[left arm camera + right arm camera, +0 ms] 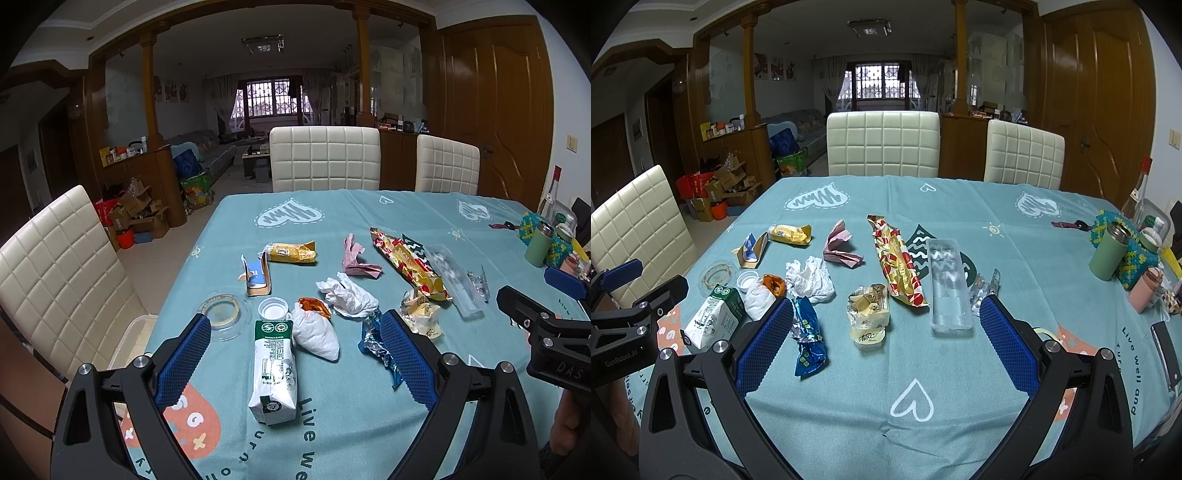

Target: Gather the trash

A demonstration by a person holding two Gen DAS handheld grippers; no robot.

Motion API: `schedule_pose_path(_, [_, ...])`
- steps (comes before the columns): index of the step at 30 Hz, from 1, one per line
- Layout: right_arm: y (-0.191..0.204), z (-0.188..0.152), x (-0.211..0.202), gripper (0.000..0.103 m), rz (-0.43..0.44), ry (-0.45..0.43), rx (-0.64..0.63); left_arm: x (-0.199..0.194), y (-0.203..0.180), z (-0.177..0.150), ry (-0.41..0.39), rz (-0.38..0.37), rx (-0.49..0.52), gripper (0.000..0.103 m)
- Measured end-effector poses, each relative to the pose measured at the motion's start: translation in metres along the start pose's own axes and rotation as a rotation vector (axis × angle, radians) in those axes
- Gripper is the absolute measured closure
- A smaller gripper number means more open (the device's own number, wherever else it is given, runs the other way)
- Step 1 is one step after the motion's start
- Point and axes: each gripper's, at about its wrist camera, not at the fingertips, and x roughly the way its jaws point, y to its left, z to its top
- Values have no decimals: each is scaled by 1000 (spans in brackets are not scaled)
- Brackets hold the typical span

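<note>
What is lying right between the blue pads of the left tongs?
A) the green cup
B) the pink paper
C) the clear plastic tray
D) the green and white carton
D: in the left wrist view the green and white carton lies flat on the tablecloth in the gap of the open left tongs, while the pink paper, clear plastic tray and green cup sit farther off.

Crumpled wrappers [900,264], milk carton [274,373] strewn on tablecloth [960,369].
</note>
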Motion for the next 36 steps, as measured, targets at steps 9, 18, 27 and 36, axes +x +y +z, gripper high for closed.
schedule_pose_path(9, [2, -3, 3, 3, 2, 7, 0, 1, -2, -3, 4, -4, -2, 12])
schedule_pose_path(18, [2, -3, 4, 3, 4, 12, 0, 1, -3, -7, 9, -6, -3, 12])
schedule_pose_path(27, [2, -3, 6, 3, 6, 27, 4, 4, -2, -9, 25, -8, -7, 12])
schedule_pose_path(36, [4, -3, 12, 3, 11, 47, -1, 7, 3, -7, 48, -14, -21, 12])
